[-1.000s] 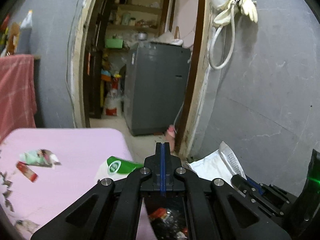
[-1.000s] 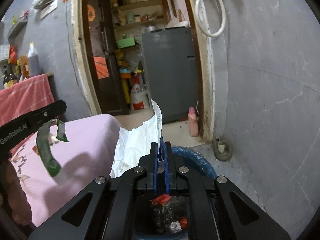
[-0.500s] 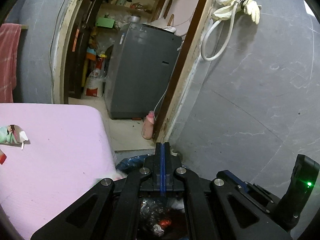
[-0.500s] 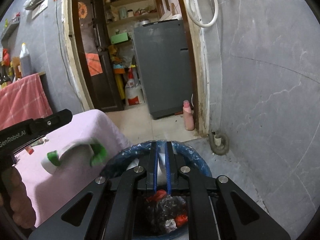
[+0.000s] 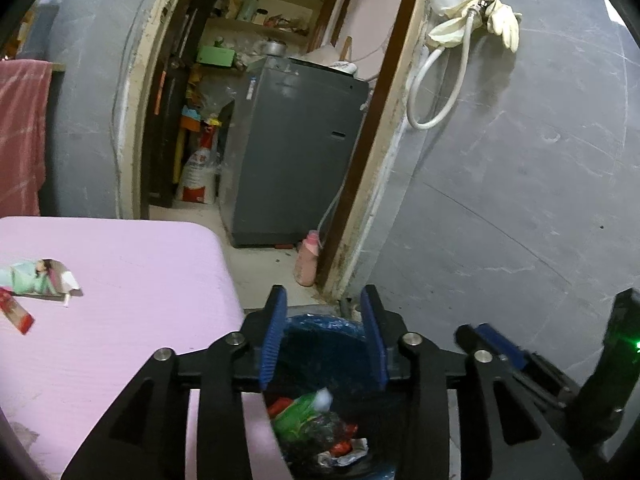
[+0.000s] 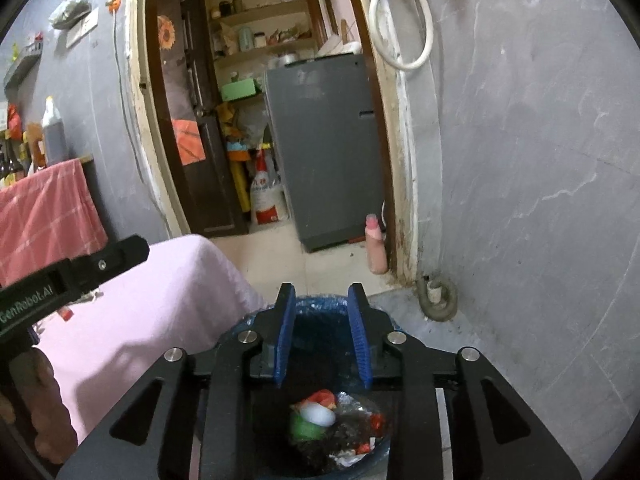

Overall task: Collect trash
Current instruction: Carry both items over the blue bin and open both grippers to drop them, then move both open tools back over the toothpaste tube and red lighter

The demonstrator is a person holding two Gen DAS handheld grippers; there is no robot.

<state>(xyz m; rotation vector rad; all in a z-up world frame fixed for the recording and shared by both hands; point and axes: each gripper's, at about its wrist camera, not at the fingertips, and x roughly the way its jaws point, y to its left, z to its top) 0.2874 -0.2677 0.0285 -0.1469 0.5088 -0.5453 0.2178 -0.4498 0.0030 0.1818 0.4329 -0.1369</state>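
From the left wrist camera, my left gripper [image 5: 323, 334] hangs over the bin [image 5: 320, 322] with its jaws spread wide and nothing between them. Down in the bin lie a green wrapper [image 5: 296, 416] with a white cap, red scraps and crumpled foil. The bin sits just beside the corner of the pink bed [image 5: 132, 280], whose edge drops away close to my left finger. Two pieces of trash are on the bed near its left side: a pale wrapper [image 5: 40, 278] and a red packet [image 5: 16, 316] just beside it. Beyond the bed's corner a strip of bare floor runs to the doorway, where a pink bottle [image 5: 307, 258] stands by the door frame in front of a grey washer [image 5: 296, 152]. A white sack [image 5: 198, 178] with red print leans inside; I cannot read its lettering. My right gripper [image 5: 492, 344] shows at the lower right. From the right wrist camera, my right gripper [image 6: 322, 336] is also over the bin [image 6: 320, 306], jaws wide apart and holding nothing, with the green wrapper [image 6: 306, 426] below. The grey wall [image 6: 540, 160] rises close on the right, with a pipe stub [image 6: 436, 294] at its foot. My left gripper's body [image 6: 72, 276] enters from the left, marked "GenRobot.AI".
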